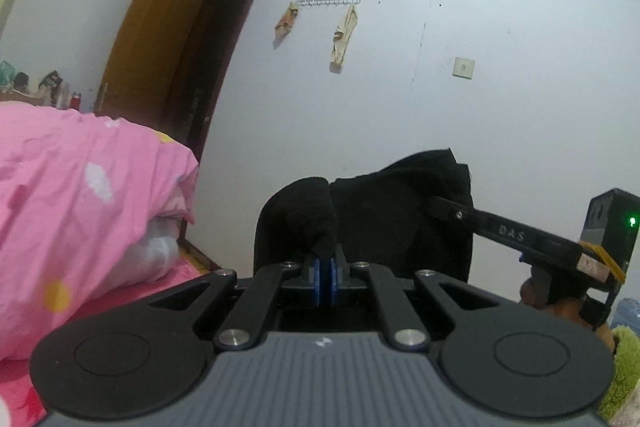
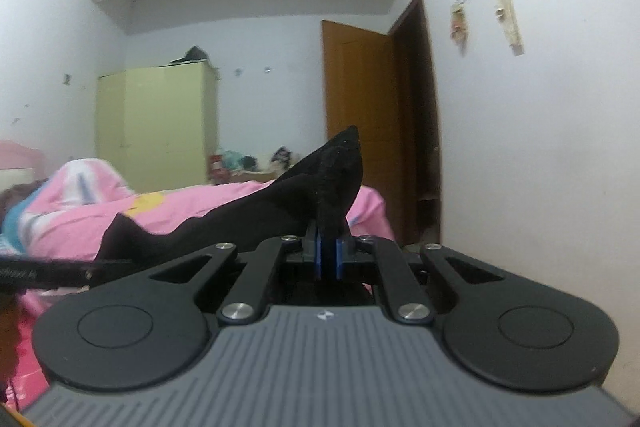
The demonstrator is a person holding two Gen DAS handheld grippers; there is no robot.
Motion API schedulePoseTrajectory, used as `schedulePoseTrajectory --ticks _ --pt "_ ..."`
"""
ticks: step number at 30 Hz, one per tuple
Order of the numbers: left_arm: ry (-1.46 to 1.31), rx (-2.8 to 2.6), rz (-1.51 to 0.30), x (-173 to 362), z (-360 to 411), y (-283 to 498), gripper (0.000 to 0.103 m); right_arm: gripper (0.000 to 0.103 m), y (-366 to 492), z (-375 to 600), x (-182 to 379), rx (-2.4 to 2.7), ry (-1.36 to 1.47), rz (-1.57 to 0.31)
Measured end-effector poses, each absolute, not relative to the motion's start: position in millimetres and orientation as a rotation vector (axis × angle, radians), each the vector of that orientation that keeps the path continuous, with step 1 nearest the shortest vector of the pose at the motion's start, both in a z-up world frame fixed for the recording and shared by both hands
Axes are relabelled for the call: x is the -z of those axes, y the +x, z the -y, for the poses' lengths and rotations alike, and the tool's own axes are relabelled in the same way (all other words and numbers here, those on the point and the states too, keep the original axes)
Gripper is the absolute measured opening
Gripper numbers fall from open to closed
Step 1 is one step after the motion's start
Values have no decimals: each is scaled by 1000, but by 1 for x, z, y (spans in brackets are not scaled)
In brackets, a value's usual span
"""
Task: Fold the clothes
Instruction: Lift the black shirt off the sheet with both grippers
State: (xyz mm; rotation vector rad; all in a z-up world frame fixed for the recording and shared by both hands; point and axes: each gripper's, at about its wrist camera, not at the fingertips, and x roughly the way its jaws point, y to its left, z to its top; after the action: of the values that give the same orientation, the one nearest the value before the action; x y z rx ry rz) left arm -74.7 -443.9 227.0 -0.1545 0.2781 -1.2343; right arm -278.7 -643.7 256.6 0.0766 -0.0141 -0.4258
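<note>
Nearest in each wrist view are the tool's own blue pads, pressed together on black cloth: the left tool [image 1: 325,269] pinches a bunched fold of the black garment [image 1: 384,211], and the right tool [image 2: 329,253] clamps another part of it, where the cloth stands up in a peak above the jaws. Both tools are closed down almost fully, with only the thin fabric between the pads. That suits the job, since two separate pinch points let the garment hang spread between the hands instead of in a lump. In the left view the right tool reaches in from the side, its finger lying against the same dark cloth, so the two grips sit near each other along what is probably one edge, though the black fabric shows too little detail to tell whether it is a hem, a waistband or a shoulder. The garment is held in the air rather than resting flat, likely to shake it straight before laying it down. Beyond it lies the bed [image 2: 240,203] under a pink quilt [image 1: 80,187], the obvious surface for the fold. Farther off stand the brown door [image 2: 360,115] and the pale green wardrobe [image 2: 156,127].
</note>
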Motion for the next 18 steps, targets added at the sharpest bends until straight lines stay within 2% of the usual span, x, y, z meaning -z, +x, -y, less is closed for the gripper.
schedulePoseTrajectory --ticks 5,18 --pt "-151 1219 -292 -222 477 -53 5 5 -247 683 -250 450 89 10" --pt "-167 1162 -350 -213 493 10 5 5 -178 723 -218 412 193 -19"
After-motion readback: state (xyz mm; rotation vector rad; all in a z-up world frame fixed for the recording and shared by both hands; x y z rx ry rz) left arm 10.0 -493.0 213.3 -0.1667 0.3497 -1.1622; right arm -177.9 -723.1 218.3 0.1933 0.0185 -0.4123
